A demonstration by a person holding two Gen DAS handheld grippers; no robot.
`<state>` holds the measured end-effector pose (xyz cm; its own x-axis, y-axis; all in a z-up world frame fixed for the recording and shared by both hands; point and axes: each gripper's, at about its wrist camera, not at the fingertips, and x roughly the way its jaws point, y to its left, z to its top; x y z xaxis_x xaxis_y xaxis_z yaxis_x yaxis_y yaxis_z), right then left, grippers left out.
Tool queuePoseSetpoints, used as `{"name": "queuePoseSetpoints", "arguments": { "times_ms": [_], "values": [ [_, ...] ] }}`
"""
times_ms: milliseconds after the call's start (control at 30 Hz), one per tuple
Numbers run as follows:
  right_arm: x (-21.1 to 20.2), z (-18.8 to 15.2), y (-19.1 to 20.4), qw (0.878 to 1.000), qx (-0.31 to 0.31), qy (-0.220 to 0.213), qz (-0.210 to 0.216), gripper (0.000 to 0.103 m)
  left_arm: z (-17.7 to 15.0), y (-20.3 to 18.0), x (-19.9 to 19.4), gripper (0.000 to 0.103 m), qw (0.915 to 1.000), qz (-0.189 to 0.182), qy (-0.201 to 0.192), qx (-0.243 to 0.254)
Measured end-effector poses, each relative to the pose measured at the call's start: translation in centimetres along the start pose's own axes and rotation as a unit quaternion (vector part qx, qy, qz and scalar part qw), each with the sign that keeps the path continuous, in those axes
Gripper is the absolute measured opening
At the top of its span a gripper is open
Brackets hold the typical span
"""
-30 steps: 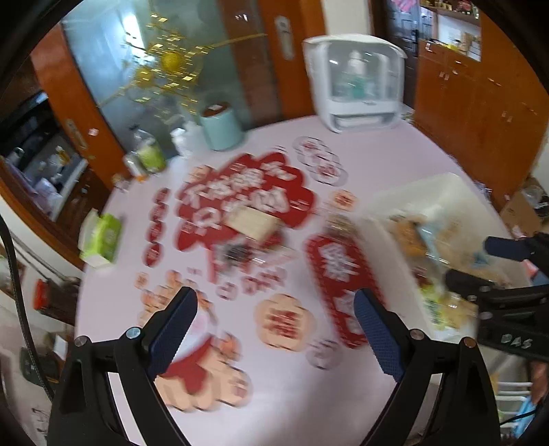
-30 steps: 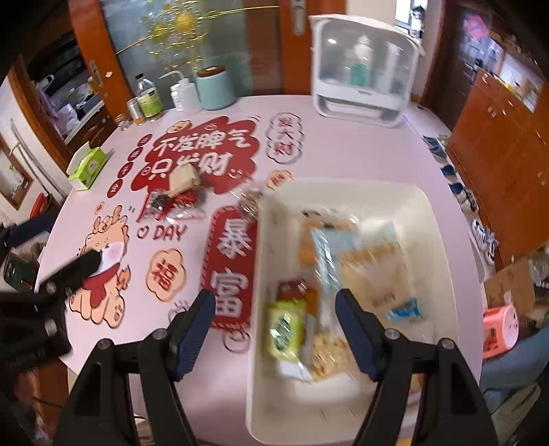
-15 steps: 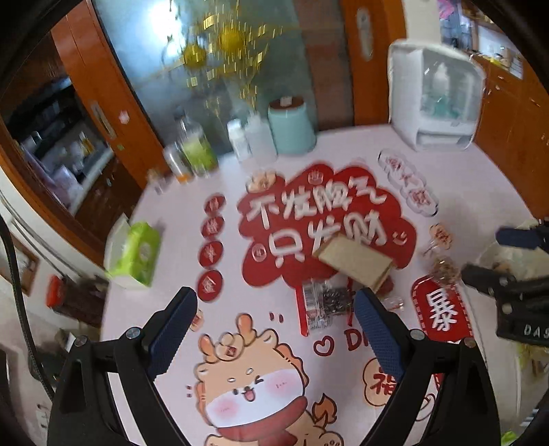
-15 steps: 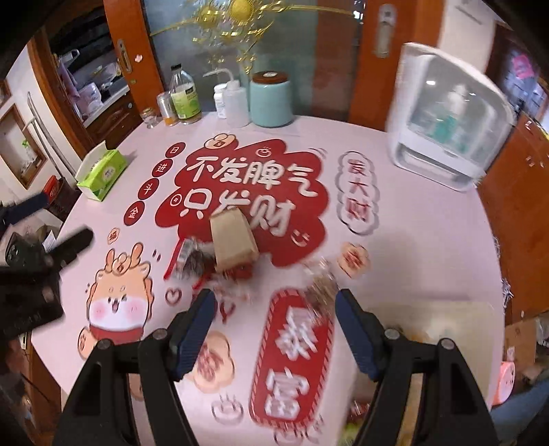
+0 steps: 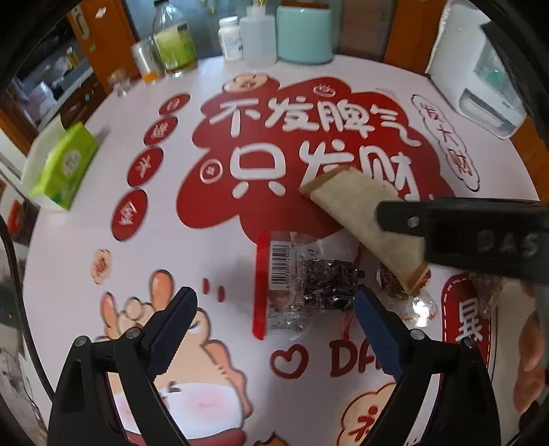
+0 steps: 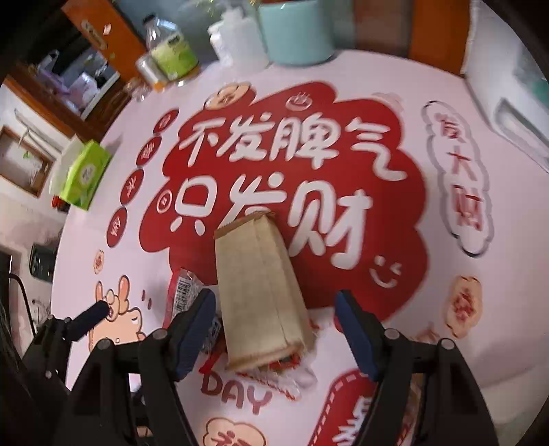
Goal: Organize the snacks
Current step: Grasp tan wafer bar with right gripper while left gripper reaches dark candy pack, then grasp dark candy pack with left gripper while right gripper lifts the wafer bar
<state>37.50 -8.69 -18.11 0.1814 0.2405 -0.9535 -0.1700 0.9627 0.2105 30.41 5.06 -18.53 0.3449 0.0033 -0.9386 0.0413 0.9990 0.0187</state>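
A tan paper snack packet point(image 6: 260, 291) lies on the table over small wrapped snacks; it also shows in the left wrist view point(image 5: 363, 223). My right gripper point(image 6: 274, 329) is open, its fingers on either side of the packet's near end, not touching. A clear packet with dark contents and a barcode label point(image 5: 305, 281) lies beside it, and a small wrapped sweet point(image 5: 391, 284). My left gripper point(image 5: 274, 336) is open and empty, just in front of the clear packet.
The round table has a pink cover with red lettering point(image 5: 308, 137). At the back stand bottles point(image 5: 171, 37), a mint canister point(image 5: 305, 31) and a white appliance point(image 5: 480, 68). A green tissue pack point(image 5: 65, 164) lies at the left edge.
Both grippers have swung away from the white tray and moved down close to the loose snacks in the middle of the table. Both stay open.
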Motion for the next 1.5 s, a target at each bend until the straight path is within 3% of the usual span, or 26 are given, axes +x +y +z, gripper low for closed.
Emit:
{"name": "queuePoseSetpoints", "arguments": {
  "times_ms": [133, 200, 233, 267, 300, 333, 433, 700, 900, 1033, 1067, 1133, 1200, 1333, 1500],
  "values": [
    [2.7, 0.3, 0.0, 0.999, 0.004, 0.028, 0.027, 0.073, 0.1, -0.2, 1.8, 0.092, 0.9996, -0.006, 0.016, -0.024],
    [2.7, 0.1, 0.0, 0.999, 0.005, 0.013, 0.033, 0.068, 0.2, -0.1, 2.3, 0.092, 0.9992, -0.008, 0.023, -0.032],
    [2.6, 0.0, 0.1, 0.999, 0.001, 0.012, 0.041, 0.053, 0.3, -0.1, 2.6, 0.092, 0.999, -0.008, 0.026, -0.036],
    [2.6, -0.2, 0.0, 0.998, 0.002, 0.016, 0.053, 0.026, 0.3, 0.0, 2.9, 0.092, 0.9987, -0.009, 0.026, -0.042],
    [2.7, -0.3, -0.2, 0.998, 0.005, 0.024, 0.058, 0.013, 0.4, 0.2, 2.9, 0.092, 0.9985, -0.01, 0.023, -0.049],
    [2.6, -0.6, -0.4, 0.999, 0.006, 0.027, 0.036, 0.014, 0.5, 0.3, 2.9, 0.092, 0.9983, -0.01, 0.022, -0.054],
    [1.9, -1.8, -0.9, 0.999, 0.004, 0.025, 0.021, 0.014, 0.6, 0.9, 3.2, 0.092, 0.9975, -0.019, 0.026, -0.062],
    [-1.7, -3.9, -2.5, 0.998, 0.039, -0.006, 0.05, 0.014, 0.6, 1.8, 4.1, 0.092, 0.989, -0.075, 0.065, -0.11],
    [-3.3, -5.2, -2.9, 0.997, 0.05, -0.024, 0.056, 0.014, 0.9, 0.0, 4.7, 0.093, 0.993, -0.058, 0.072, -0.074],
    [-3.9, -6.6, -2.6, 0.997, 0.047, -0.025, 0.047, 0.014, 0.9, -2.2, 5.1, 0.093, 0.9974, -0.013, 0.066, -0.026],
    [-4.0, -7.0, -2.6, 0.998, 0.047, -0.025, 0.047, 0.014, 0.8, -2.6, 5.0, 0.091, 0.9982, -0.007, 0.056, -0.018],
    [-4.3, -7.8, -2.7, 0.997, 0.05, -0.025, 0.05, 0.014, 0.8, -3.0, 4.3, 0.072, 0.9992, -0.013, 0.035, -0.013],
    [-4.9, -8.6, -2.7, 0.997, 0.051, -0.028, 0.053, 0.014, 0.8, -3.6, 3.7, 0.042, 0.9996, 0.008, 0.027, 0.004],
    [-6.3, -10.2, -2.6, 0.997, 0.051, -0.04, 0.052, 0.014, 0.4, -3.7, 2.2, 0.04, 0.9994, -0.006, 0.034, -0.004],
    [-9.1, -12.7, -2.6, 0.995, 0.055, -0.059, 0.061, 0.014, -1.7, -4.0, -3.6, 0.04, 0.9995, -0.028, -0.001, 0.009]
  ]
}}
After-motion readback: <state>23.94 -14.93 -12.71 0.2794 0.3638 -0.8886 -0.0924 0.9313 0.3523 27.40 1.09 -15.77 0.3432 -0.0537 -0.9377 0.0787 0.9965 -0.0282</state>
